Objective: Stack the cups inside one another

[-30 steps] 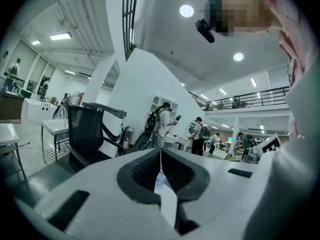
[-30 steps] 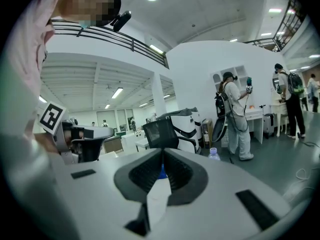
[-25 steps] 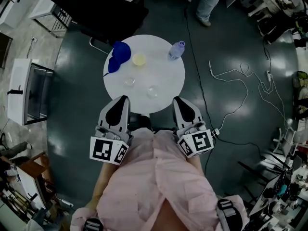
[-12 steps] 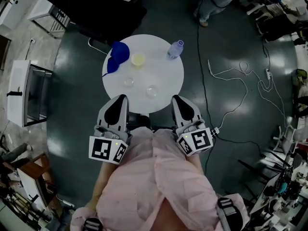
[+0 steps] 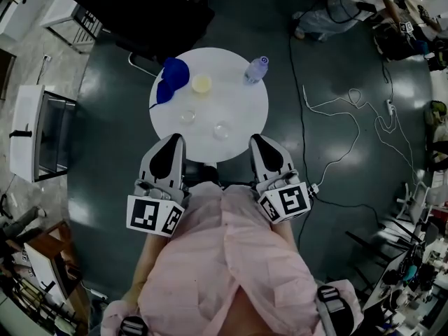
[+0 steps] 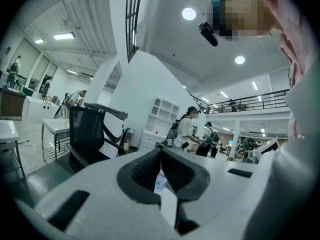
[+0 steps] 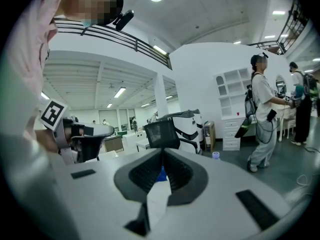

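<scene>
Left gripper [image 5: 175,141] and right gripper [image 5: 257,141], apparently empty, hover at table [image 5: 238,107] edge.

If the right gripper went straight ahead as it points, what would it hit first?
Likely the blue cup: it shows in line just beyond the shut right gripper. A clear cup stands nearer on the table and might come first; depth is unclear.

Table [image 5: 238,103]: plain white.
Ahead of L gripper [image 5: 173,141] fingertips: blue item [image 5: 172,80], pale yellow cup [image 5: 201,84], clear cup [image 5: 187,117].
Ahead of R gripper [image 5: 260,141] fingertips: second clear cup [image 5: 222,129], clear bottle [image 5: 256,71] w/ lilac cap.
Both grippers: lt grey shells, black ribbed pads [image 6: 145,170].
Marker cubes [image 5: 150,215]: black squares on white.
Shirt [image 5: 224,271]: pink.
Floor [image 5: 112,152]: dk grey.
</scene>
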The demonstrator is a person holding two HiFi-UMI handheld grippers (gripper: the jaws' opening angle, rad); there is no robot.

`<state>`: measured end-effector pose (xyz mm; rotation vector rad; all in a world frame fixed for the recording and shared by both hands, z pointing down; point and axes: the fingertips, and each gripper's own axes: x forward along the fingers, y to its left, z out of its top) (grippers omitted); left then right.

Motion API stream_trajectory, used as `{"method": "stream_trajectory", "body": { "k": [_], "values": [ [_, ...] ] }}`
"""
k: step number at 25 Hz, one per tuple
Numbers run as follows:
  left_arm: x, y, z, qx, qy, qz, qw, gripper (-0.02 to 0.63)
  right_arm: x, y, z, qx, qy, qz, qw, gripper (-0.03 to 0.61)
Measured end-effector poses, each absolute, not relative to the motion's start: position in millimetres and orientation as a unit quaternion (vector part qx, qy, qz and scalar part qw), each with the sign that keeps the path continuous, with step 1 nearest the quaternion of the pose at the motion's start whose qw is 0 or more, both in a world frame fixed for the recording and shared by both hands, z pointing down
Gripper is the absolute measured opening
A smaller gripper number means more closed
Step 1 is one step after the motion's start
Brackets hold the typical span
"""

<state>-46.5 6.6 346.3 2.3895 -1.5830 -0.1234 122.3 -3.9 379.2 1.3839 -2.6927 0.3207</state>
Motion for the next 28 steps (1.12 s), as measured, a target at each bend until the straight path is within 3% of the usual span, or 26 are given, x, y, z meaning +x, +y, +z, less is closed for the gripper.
{"method": "stream_trajectory", "body": {
  "k": [9,21,24,28],
  "values": [
    [-55,12,346,0.821,-0.553,-0.042,0.137,0.02,125,-18,384,0.449,-0.888,0.043,0.093,0.034],
    [-58,25,358,0.816,-0.556,-0.035,0.154,0.02,77,-19,461,0.35,-0.904,0.002,0.247,0.037],
    [-58,26,360,0.815,-0.557,-0.034,0.155,0.02,71,-18,486,0.332,-0.903,0.009,0.274,0.117],
    [-59,27,362,0.814,-0.558,-0.033,0.156,0.02,68,-15,518,0.306,-0.893,-0.005,0.331,0.121]
  ]
}}
